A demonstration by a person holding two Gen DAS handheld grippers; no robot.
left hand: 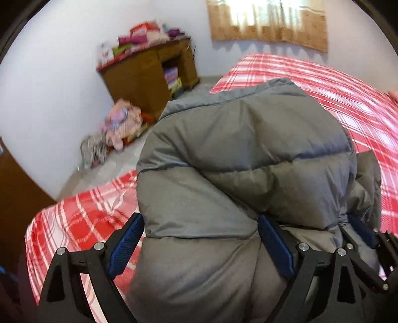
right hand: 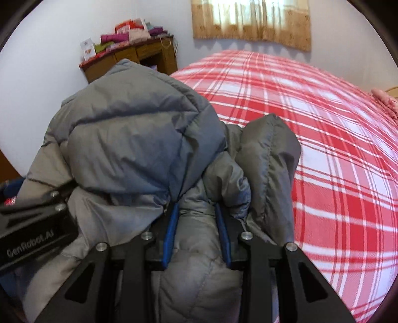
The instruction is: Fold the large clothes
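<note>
The grey puffer jacket point(right hand: 139, 139), bundled on the plaid bed point(right hand: 311, 129), is pinched at a fold by the right tool point(right hand: 196, 228) while the left tool point(left hand: 199, 238) is spread around it unpressed, so the springy padding could be let unfold.

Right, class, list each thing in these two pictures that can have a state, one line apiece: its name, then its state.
Grey puffy down jacket: bundled in a heap on the bed, partly folded.
Left tool: open wide, jacket bulging between its fingers, no pinch.
Right tool: shut on a fold of the jacket.
Red and white checked bed sheet: spread flat.
Tan window curtain: drawn, backlit.
</note>
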